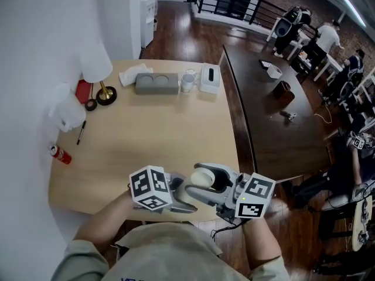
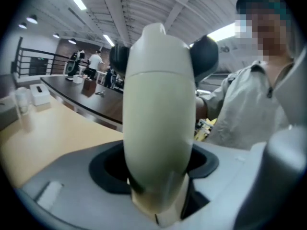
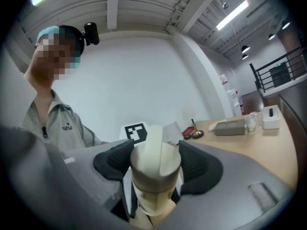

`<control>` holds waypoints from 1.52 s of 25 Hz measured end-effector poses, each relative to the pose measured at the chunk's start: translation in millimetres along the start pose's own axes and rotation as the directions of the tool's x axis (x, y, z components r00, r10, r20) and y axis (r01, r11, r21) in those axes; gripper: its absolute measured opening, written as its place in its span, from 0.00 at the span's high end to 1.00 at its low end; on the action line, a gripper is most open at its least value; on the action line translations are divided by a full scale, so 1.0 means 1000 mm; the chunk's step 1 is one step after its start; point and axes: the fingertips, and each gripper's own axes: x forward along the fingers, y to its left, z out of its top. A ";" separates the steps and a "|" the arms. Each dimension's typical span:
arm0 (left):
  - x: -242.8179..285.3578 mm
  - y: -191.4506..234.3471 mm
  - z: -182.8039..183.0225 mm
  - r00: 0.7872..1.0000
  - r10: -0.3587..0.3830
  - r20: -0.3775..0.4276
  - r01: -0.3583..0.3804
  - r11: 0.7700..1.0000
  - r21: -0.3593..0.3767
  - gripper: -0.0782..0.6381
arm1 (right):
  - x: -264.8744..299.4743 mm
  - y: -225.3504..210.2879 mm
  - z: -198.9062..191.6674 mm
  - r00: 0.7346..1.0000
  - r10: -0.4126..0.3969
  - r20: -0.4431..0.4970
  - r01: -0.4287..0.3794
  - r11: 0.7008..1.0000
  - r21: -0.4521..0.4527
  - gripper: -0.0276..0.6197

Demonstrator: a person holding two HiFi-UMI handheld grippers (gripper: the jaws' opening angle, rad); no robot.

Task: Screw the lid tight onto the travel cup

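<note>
The left hand-held gripper (image 2: 156,166) is closed on the body of the cream travel cup (image 2: 156,104), with its black pads pressed to either side. Facing it, the right hand-held gripper (image 3: 157,163) has its jaws spread wide round the lid (image 3: 152,143), and its dark pads meet the lid's rim on both sides. The lid sits on the cup's mouth and a pale strap arches over its top.

The cup is held between the two hand-held grippers above the near edge of the wooden bench (image 1: 164,127), close in front of the person's chest.

A red can (image 1: 60,154) lies near the bench's left edge, with a black pen (image 1: 80,132) just beyond it. A brass-footed lamp (image 1: 105,92) stands at the far left. A grey tray (image 1: 157,83), a glass cup (image 1: 187,81) and a white tissue box (image 1: 210,78) line the far edge. A dark table (image 1: 263,116) adjoins on the right.
</note>
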 end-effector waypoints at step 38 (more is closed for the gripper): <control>-0.073 0.117 -0.116 0.791 0.573 0.213 -0.484 0.800 -0.355 0.42 | 0.101 -0.126 -0.099 0.866 -0.493 -0.085 0.474 0.863 -0.172 0.52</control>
